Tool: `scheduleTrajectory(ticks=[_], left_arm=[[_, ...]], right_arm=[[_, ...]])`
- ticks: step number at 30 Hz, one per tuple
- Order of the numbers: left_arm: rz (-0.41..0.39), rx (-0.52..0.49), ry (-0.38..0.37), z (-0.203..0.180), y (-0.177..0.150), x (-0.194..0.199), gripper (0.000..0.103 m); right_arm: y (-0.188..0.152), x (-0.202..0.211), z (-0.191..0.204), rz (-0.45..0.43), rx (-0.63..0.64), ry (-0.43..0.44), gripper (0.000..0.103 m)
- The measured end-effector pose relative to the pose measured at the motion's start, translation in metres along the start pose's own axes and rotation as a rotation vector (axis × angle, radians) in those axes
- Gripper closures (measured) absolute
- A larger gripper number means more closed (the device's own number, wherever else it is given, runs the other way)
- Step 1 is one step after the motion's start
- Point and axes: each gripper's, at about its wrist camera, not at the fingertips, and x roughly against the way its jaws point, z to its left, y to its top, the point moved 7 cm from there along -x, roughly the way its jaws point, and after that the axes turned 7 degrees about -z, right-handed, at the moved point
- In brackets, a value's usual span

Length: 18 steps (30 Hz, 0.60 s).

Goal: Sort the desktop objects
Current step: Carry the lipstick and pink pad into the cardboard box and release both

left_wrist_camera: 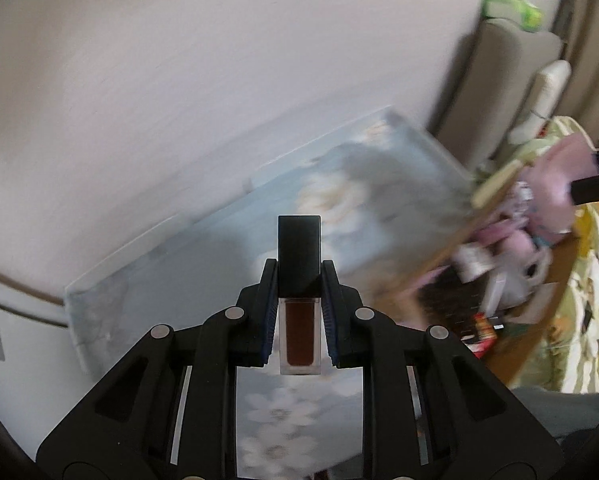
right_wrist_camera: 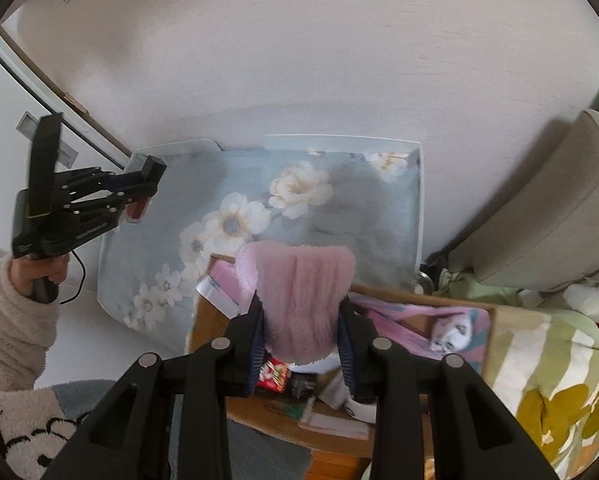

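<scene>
You had the lip gloss tube [left_wrist_camera: 299,292], dark red with a black cap, pinched upright between your left gripper's [left_wrist_camera: 299,280] pads, held above the floral-lined tray [right_wrist_camera: 421,200] near its left edge. Your right gripper [right_wrist_camera: 304,320] was clamped on a fluffy pink cloth [right_wrist_camera: 299,296], raised over the cardboard box [right_wrist_camera: 339,432] of mixed items, which sat just in front of that tray.

We see the cardboard box [left_wrist_camera: 475,280] contents at three o'clock smeared by blur, and the pink fluffy item [right_wrist_camera: 299,300] hides items beneath.
</scene>
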Motion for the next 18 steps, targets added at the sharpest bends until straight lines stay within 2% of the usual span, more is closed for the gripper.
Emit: scheduleTrajectory(ticks=[6,11,18], left_arm=[[-0.001,-0.067,-0.099,-0.086,0.003,0.001,0.085],[0.049,-0.105,-0.167,-0.154,-0.009,-0.012,0.085],[0.138,-0.074,-0.186,-0.197,-0.039,-0.040,0.085]], right_arm=[[-0.027,0.014,-0.029,0.019,0.000,-0.024,0.074],[-0.051,0.015,-0.052,0.047,-0.016,-0.022,0.074],[-0.086,-0.006,-0.062,0.102,-0.006,0.033,0.073]])
